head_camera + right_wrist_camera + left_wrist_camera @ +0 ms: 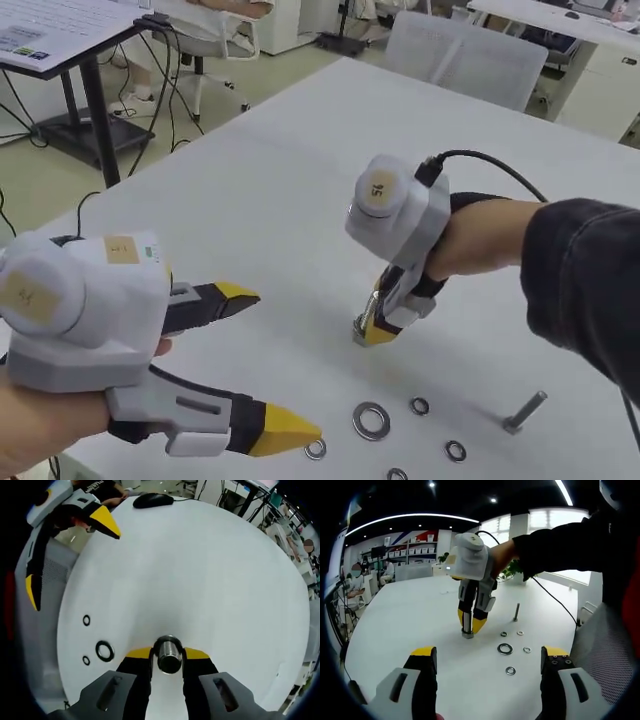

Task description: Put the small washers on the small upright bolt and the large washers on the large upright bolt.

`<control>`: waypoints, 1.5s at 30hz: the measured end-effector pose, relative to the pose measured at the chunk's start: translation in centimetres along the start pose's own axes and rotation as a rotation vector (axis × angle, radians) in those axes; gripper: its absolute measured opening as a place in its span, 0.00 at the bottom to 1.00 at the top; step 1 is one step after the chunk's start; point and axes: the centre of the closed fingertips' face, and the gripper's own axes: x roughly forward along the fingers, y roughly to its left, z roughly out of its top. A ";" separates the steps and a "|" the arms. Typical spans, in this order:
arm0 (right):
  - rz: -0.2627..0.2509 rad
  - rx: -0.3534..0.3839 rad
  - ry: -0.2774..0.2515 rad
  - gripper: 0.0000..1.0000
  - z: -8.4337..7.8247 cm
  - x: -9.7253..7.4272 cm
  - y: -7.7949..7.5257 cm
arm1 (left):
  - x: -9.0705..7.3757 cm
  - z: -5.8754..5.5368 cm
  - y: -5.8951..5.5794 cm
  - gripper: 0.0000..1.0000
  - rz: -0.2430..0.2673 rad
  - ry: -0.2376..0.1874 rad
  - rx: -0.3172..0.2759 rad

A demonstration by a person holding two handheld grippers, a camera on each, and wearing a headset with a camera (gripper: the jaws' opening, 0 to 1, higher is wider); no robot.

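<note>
A: Right tool (372,328), what is it doing?
B: It is clamping the large bolt (169,655) between narrow, yellow-tipped jaws. The round steel shank is running up between them. The bolt is standing vertical with its head pointing down at the matte white tabletop (300,180). I cannot tell whether the head is touching the surface.
A: Left tool?
B: The left tool (489,656) is hovering near the person with its jaws spread wide, gripping nothing. The jaws are grey plastic, ending in yellow wedges.
A: Washers?
B: One large washer (371,420), a flat shiny steel ring, is lying on the tabletop between the two tools. The small washers (419,406), thin darker rings, are lying flat around it, scattered and apart from one another.
A: Small bolt?
B: The small bolt (525,411), slim grey metal, is standing head-down on the tabletop just beyond the washers, well apart from the right tool.
</note>
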 end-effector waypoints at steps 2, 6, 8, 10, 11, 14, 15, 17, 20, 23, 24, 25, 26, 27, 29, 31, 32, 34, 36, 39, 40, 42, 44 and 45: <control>0.001 0.002 -0.004 0.23 0.0 0.0 -0.1 | 0.0 0.0 0.0 0.85 0.000 0.001 -0.001; 0.001 0.004 -0.006 0.23 0.0 0.0 -0.2 | 0.1 -0.1 0.0 0.85 -0.002 0.002 -0.002; 0.001 0.006 -0.005 0.24 0.0 0.0 -0.2 | 0.1 -0.1 -0.1 0.85 -0.003 0.003 -0.002; 0.002 0.003 -0.008 0.24 0.1 0.0 -0.2 | 0.1 -0.1 0.0 0.85 -0.003 0.003 -0.002; 0.004 -0.001 -0.007 0.24 0.1 0.0 -0.1 | 0.1 -0.1 0.0 0.85 -0.002 0.003 -0.002; 0.007 -0.002 -0.011 0.25 0.1 -0.1 -0.1 | 0.1 -0.2 0.0 0.85 -0.002 0.004 -0.003; 0.007 0.001 -0.014 0.26 0.1 -0.1 -0.1 | 0.1 -0.2 0.0 0.85 -0.002 0.005 -0.003; 0.006 0.000 -0.013 0.28 -0.1 -0.1 -0.1 | 0.1 -0.1 0.0 0.85 -0.002 0.005 -0.002; 0.004 0.002 -0.015 0.33 -0.3 -0.2 -0.2 | 0.2 -0.1 -0.1 0.85 -0.003 0.005 -0.002; 0.001 0.007 -0.018 0.34 -0.5 -0.3 -0.2 | 0.2 -0.1 -0.1 0.85 -0.003 0.007 -0.001; 0.002 0.009 -0.018 0.35 -0.6 -0.4 -0.3 | 0.2 -0.1 -0.1 0.85 -0.003 0.008 -0.001; 0.003 0.013 -0.019 0.36 -0.7 -0.5 -0.2 | 0.2 -0.1 -0.1 0.85 -0.004 0.007 -0.001; 0.003 0.016 -0.022 0.37 -0.7 -0.6 -0.2 | 0.2 -0.1 -0.1 0.85 -0.004 0.007 0.000; 0.002 0.016 -0.022 0.38 -0.7 -0.6 -0.2 | 0.2 -0.1 -0.1 0.85 -0.004 0.008 0.001; -0.003 0.019 -0.024 0.38 -0.9 -0.8 -0.4 | 0.3 -0.1 -0.1 0.85 -0.006 0.010 0.001; -0.006 0.025 -0.028 0.39 -1.0 -1.0 -0.4 | 0.3 -0.1 -0.1 0.85 -0.007 0.011 0.001; -0.006 0.029 -0.028 0.39 -1.1 -1.0 -0.4 | 0.3 -0.1 -0.2 0.85 -0.008 0.011 0.001; -0.008 0.033 -0.028 0.39 -1.3 -1.2 -0.4 | 0.3 -0.1 -0.2 0.85 -0.008 0.011 0.003; -0.009 0.035 -0.027 0.39 -1.6 -1.3 -0.3 | 0.3 0.0 -0.2 0.85 -0.009 0.011 0.004; -0.011 0.046 -0.028 0.39 -1.9 -1.5 -0.2 | 0.3 -0.1 -0.2 0.85 -0.010 0.013 0.005; -0.012 0.048 -0.030 0.39 -2.0 -1.5 -0.2 | 0.3 -0.1 -0.3 0.85 -0.011 0.013 0.005; -0.011 0.053 -0.027 0.39 -2.2 -1.6 0.0 | 0.3 0.0 -0.3 0.85 -0.012 0.013 0.007; -0.012 0.055 -0.025 0.39 -2.4 -1.7 0.1 | 0.3 0.0 -0.4 0.85 -0.014 0.014 0.009; -0.014 0.055 -0.026 0.39 -2.5 -1.8 0.1 | 0.3 0.0 -0.4 0.85 -0.015 0.015 0.010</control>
